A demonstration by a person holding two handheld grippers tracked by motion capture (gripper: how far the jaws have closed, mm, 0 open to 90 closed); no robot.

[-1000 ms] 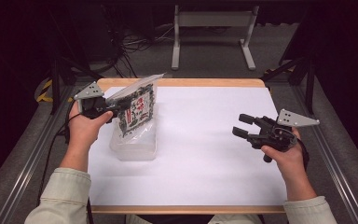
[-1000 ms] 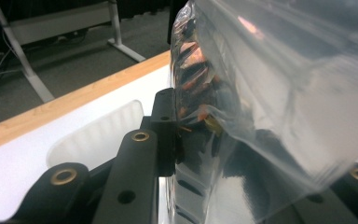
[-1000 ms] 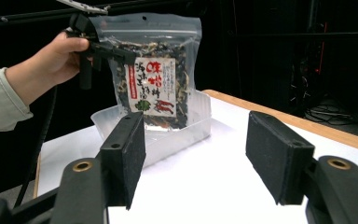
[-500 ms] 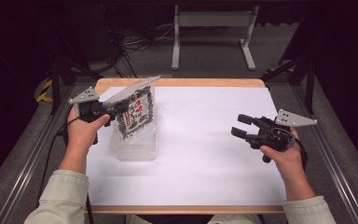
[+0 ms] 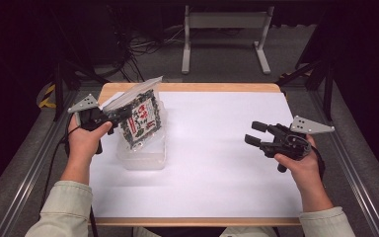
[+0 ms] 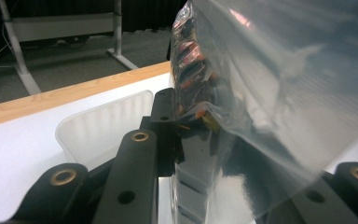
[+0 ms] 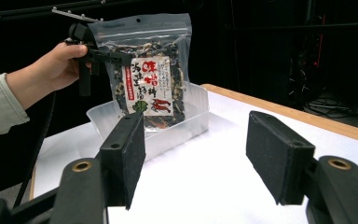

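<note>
Clear snack bag (image 5: pixel 139 118) hangs tilted, its bottom inside translucent tub (image 5: pixel 143 157).

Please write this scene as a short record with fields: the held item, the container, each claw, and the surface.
held item: clear resealable snack pouch with a red and white label, hanging upright
container: clear plastic tub, uncovered; the pouch's lower end is inside it or just above, cannot tell if it touches the bottom
left claw: shut on the pouch's side edge
right claw: open, nothing between its pads, apart from the tub
surface: white sheet on a wooden table
</note>
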